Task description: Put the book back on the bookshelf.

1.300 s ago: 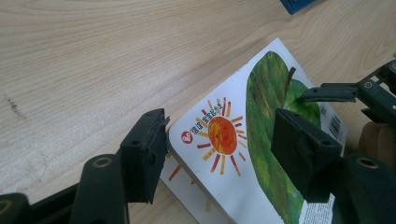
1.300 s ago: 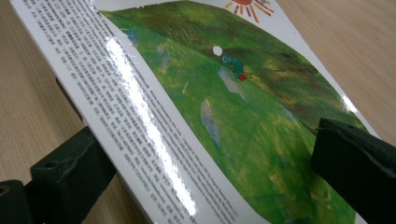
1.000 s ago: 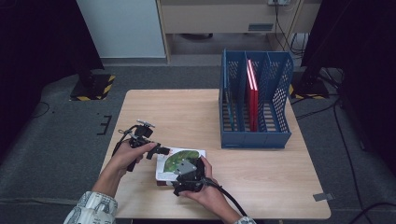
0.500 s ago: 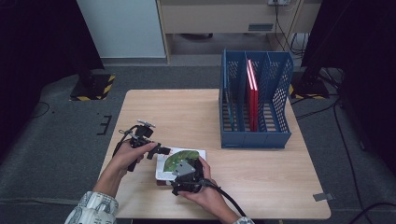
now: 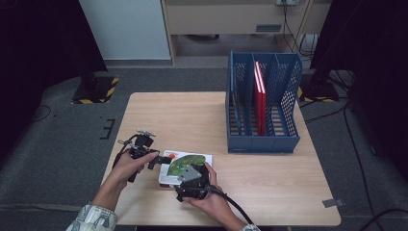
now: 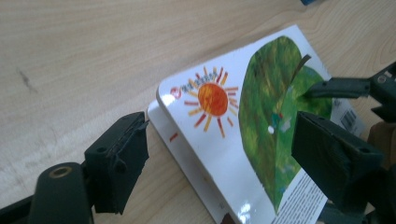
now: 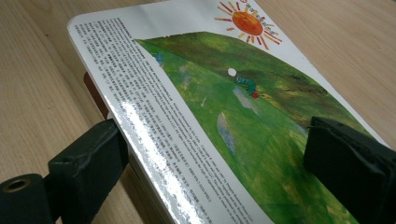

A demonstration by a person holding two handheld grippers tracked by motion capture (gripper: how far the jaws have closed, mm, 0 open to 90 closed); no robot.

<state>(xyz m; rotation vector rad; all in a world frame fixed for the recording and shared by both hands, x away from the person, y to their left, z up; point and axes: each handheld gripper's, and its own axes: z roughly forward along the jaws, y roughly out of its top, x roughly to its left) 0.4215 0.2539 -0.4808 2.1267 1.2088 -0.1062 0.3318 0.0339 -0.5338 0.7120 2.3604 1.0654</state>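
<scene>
High view: the picture book (image 5: 185,166) lies flat at the near edge of the table (image 5: 192,115), well apart from the blue file rack (image 5: 262,108), which holds a red book (image 5: 260,98) upright in its middle slot. The right gripper (image 5: 190,179) grips the book's near edge; in the right gripper view one jaw sits under the cover and the other presses on top of the green leaf picture. The left gripper (image 6: 215,154) stands at the book's corner on the side away from the rack, jaws apart and not pressing, one on bare table, one over the cover.

Procedure, as judged: keep the right grip firm and lift the near edge only slightly. Advance the left gripper until both pads straddle the corner, then close fully before raising. Carry the book upright toward a free slot of the rack.

Change from one second ago: the left jaws have just been opening, with the book's corner between them but unclamped. Book and both hands lie much as before
</scene>
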